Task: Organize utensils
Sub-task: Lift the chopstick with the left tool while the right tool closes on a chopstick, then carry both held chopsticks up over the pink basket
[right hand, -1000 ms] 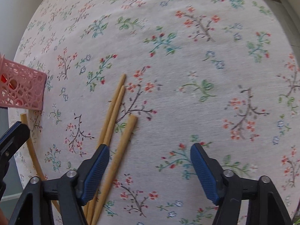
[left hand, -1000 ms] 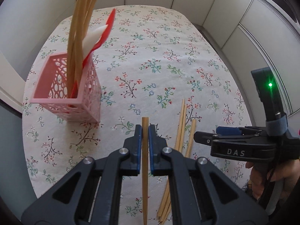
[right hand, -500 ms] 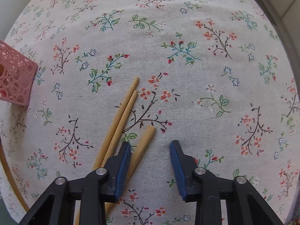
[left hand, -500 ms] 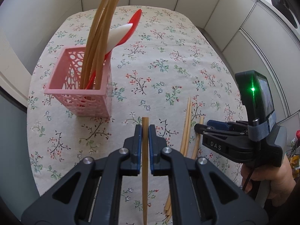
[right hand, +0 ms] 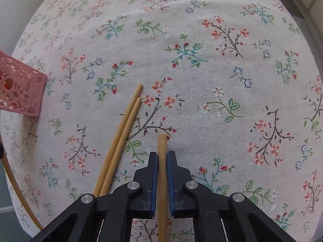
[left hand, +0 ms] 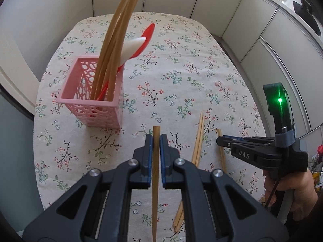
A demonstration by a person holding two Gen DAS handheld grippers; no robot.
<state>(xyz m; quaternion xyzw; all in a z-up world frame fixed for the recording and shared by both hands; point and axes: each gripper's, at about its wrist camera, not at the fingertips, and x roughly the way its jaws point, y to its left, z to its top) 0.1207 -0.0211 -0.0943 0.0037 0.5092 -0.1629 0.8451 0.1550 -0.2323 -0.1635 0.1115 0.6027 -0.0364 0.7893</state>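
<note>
Bamboo is in both my grips, so I want a clean lift and no tangling. At the left of the left wrist view, the pink basket (left hand: pixel 94 98) stands upright on the floral tablecloth (left hand: pixel 181 64), already holding long bamboo sticks (left hand: pixel 119 34) and a red and white spoon (left hand: pixel 139 44). At lower centre my left gripper (left hand: pixel 156 147) is clenched on one chopstick (left hand: pixel 155 179), its blunt end poking just past the pads. To the right, two loose chopsticks (right hand: pixel 121 139) lie touching side by side on the cloth. My right gripper (right hand: pixel 162 161) has just been closing and now pinches a second chopstick (right hand: pixel 162 145) just beside that pair. I judge I should raise it straight, clear of its neighbours, then tip each stick end-down over the basket's open mouth, one hand at a time.
</note>
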